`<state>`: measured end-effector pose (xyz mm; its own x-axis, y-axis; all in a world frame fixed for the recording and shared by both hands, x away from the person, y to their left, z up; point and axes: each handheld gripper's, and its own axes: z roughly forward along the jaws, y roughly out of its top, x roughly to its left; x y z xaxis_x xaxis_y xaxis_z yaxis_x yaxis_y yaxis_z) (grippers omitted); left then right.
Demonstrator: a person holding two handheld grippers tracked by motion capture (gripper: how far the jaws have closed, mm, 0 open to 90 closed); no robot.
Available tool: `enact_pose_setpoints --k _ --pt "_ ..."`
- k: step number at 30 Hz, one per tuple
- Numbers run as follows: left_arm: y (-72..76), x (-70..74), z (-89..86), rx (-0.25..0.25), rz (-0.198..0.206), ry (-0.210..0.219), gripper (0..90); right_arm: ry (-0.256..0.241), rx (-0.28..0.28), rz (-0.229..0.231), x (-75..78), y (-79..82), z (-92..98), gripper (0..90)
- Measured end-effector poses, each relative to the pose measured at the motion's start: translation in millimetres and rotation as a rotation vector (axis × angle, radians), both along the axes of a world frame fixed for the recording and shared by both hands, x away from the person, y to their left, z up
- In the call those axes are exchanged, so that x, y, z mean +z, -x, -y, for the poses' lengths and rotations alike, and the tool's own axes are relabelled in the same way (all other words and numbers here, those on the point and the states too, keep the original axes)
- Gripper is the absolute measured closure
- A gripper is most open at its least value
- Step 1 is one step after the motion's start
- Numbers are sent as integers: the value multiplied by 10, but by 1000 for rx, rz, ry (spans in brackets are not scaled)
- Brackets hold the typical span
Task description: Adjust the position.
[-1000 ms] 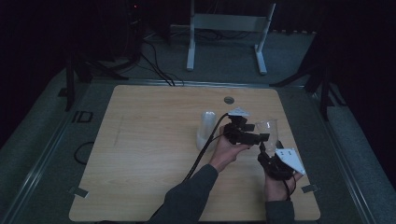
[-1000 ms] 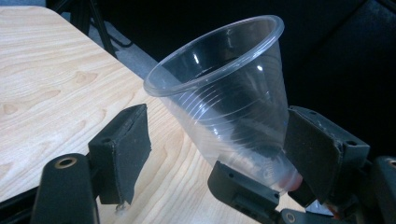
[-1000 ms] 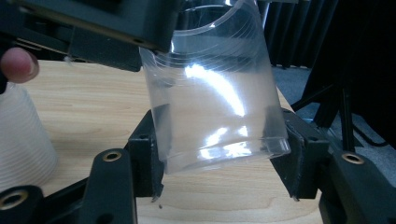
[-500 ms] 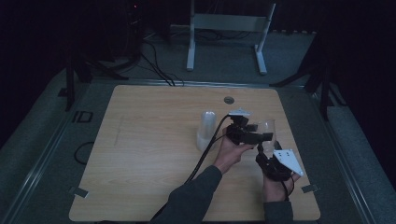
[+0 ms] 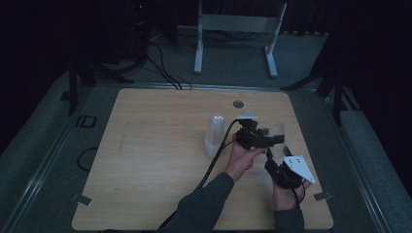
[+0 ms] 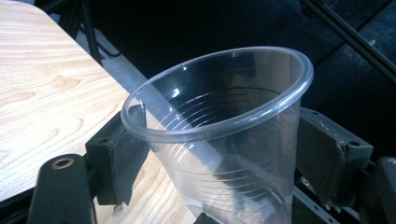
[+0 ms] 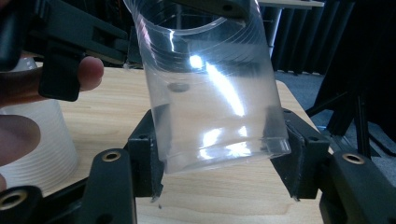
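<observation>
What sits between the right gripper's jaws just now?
A clear plastic cup, its lower part clamped by the right gripper. The right gripper view shows it; the left gripper grips it near the rim.

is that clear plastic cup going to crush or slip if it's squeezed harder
Probably crushes easily: the clear cup has thin see-through walls. Likely very light, since it looks empty. Its glossy sides may slip, though the left hand-held gripper and right hand-held gripper both flank it.
</observation>
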<state>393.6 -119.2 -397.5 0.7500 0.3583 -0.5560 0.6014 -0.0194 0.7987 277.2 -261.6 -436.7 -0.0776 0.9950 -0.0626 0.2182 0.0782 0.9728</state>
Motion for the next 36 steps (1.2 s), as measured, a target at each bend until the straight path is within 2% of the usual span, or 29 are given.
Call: enact_pose_setpoints --k 13,20,27,36 --pt "72 42 -4 10 76 -39 276 -8 46 -16 -10 -28 27 390" --pt "129 73 11 35 147 -86 295 -28 96 -36 -6 -45 62 363" --pt "159 83 21 50 193 -130 297 -35 113 -34 20 -51 89 323" --pt "246 99 69 75 277 -209 298 -42 153 -61 10 -70 100 362"
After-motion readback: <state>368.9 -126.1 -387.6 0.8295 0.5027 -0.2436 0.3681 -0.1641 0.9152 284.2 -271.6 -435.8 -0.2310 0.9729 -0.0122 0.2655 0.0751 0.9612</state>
